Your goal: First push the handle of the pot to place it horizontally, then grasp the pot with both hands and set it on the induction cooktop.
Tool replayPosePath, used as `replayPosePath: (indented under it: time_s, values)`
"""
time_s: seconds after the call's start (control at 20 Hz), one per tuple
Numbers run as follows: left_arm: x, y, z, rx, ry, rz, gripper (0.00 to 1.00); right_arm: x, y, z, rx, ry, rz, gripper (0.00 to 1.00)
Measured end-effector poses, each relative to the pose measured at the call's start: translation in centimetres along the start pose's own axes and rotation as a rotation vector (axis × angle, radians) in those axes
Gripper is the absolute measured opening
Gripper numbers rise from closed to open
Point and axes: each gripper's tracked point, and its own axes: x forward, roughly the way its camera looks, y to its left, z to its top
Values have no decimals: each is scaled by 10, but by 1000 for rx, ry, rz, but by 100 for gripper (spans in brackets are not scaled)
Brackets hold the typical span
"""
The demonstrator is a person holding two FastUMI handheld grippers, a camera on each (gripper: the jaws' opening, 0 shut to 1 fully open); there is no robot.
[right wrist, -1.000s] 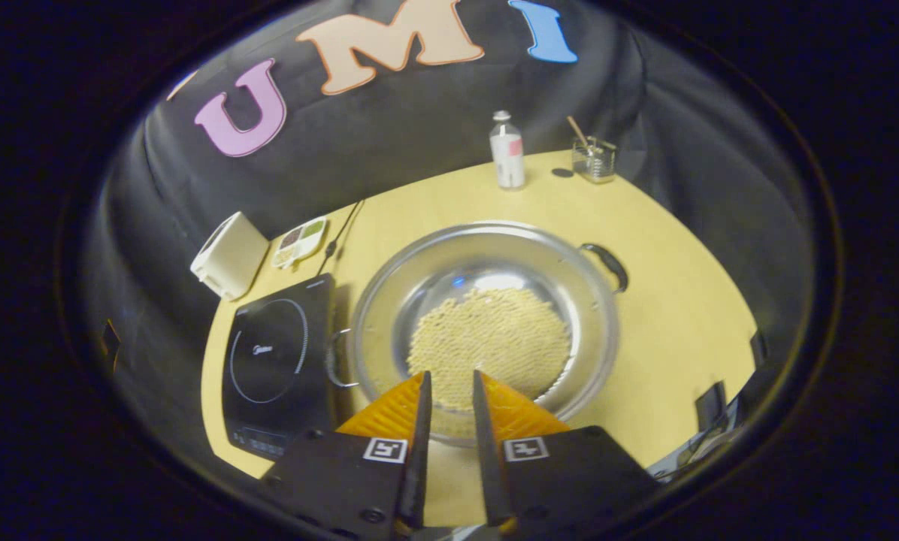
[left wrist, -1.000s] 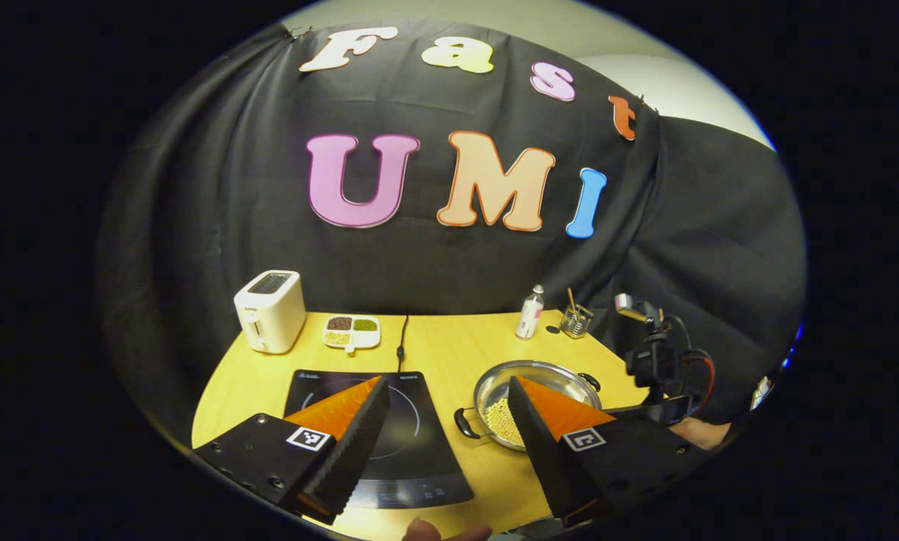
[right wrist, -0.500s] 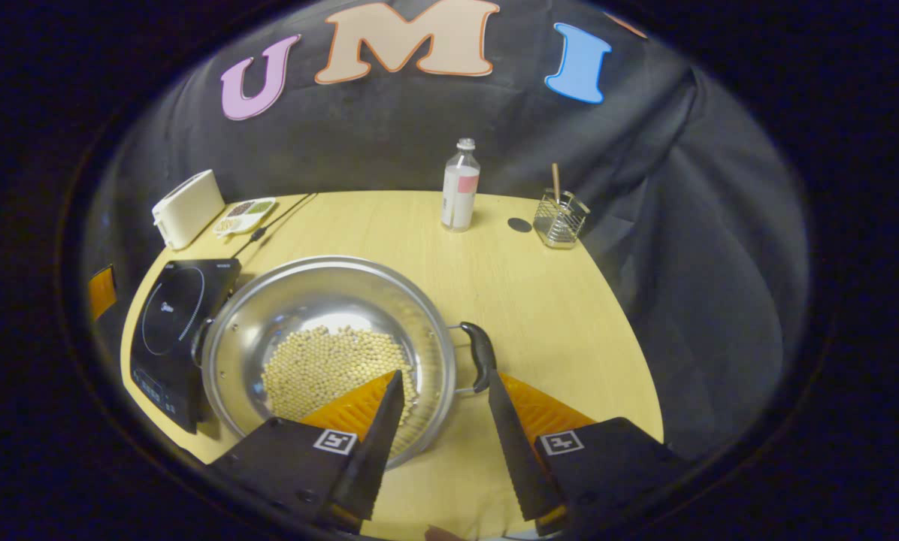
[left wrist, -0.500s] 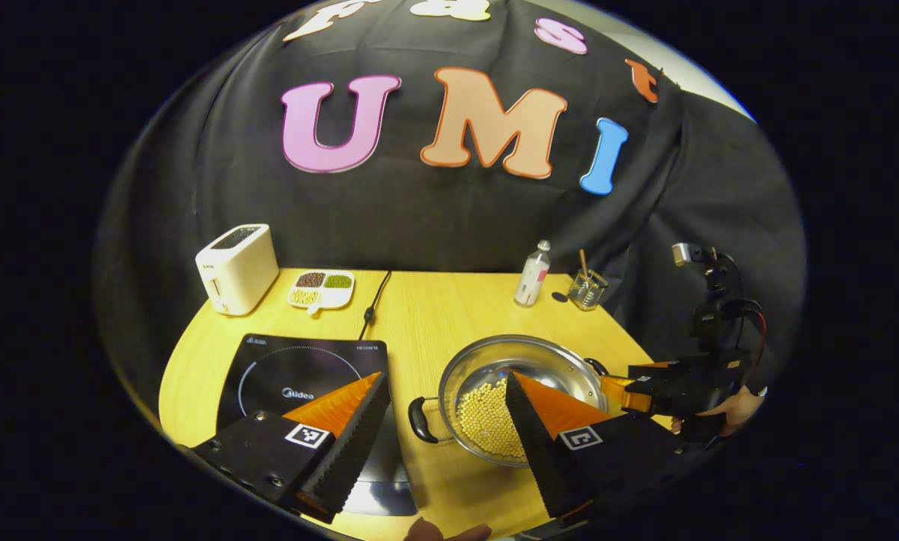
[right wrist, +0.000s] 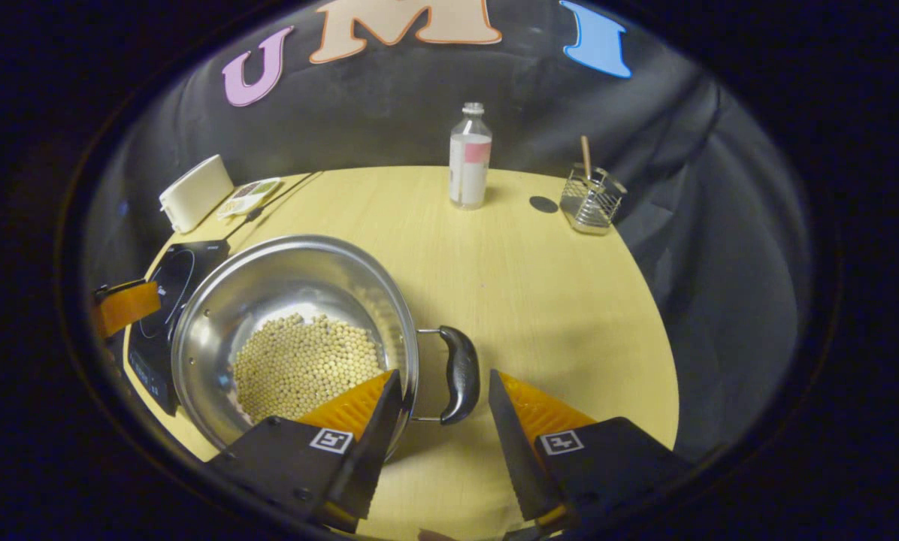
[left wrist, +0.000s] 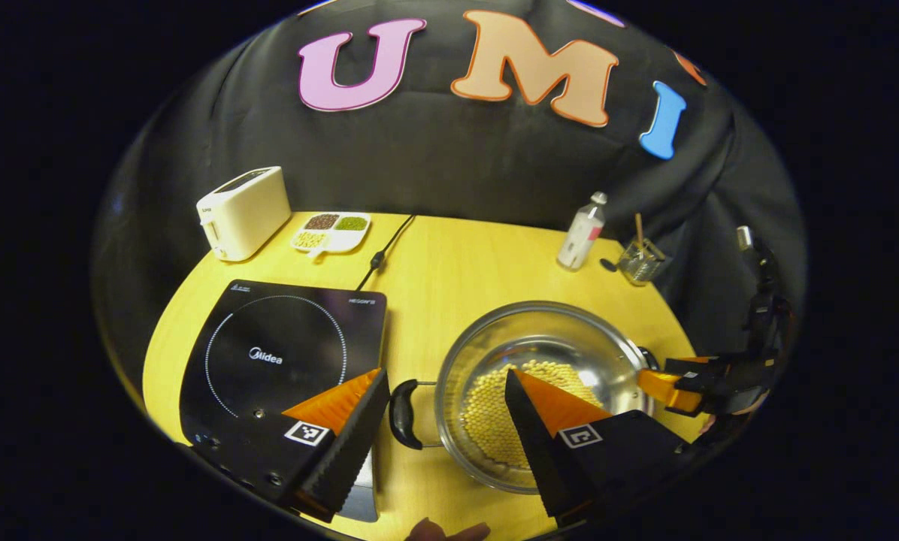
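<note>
Steel pot (left wrist: 540,353) beside cooktop (left wrist: 280,353)

Yellow table (left wrist: 449,278) w/ cooktop (left wrist: 284,353), pot (left wrist: 540,361), toaster (left wrist: 243,212), snack tray (left wrist: 331,229), bottle (left wrist: 582,230), wire holder (left wrist: 640,259).

One pot (left wrist: 543,391), one cooktop (left wrist: 284,353), one toaster (left wrist: 243,213), one bottle (left wrist: 582,231), one divided dish (left wrist: 331,231), one wire holder (left wrist: 640,260), two grippers (left wrist: 446,406) (right wrist: 438,402).
</note>
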Motion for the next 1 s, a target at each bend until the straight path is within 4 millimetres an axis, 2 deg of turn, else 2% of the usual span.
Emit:
replayPosePath:
  time_s: [0.15,0.2,0.35,0.45,0.55,0.6,0.75,0.8,0.85,0.95,1.0]
  values:
    - [13,3,-12,-9,42,28,94,14,5,-4,-11,22,24,77]
    - [17,2,-16,-7,54,28,93,16,6,-4,-14,26,26,70]
    - [24,-1,-27,8,90,26,87,19,8,-6,-12,38,47,72]
    - [28,0,-23,49,71,33,86,21,8,-4,-1,38,55,67]
    - [32,0,-22,68,67,43,84,23,8,-6,2,43,65,67]
    - [35,4,-23,87,75,60,84,24,8,-7,4,49,70,63]
    - [39,14,-25,90,98,112,82,27,9,-6,23,57,81,63]
    - [41,15,-30,68,110,117,81,28,8,-6,22,55,80,67]
    - [43,17,-40,37,148,118,82,30,9,-6,19,54,80,63]
    - [42,17,-60,-43,218,113,82,31,9,-5,33,59,86,63]
    - [42,18,-63,-69,224,112,84,30,9,-7,47,66,89,58]
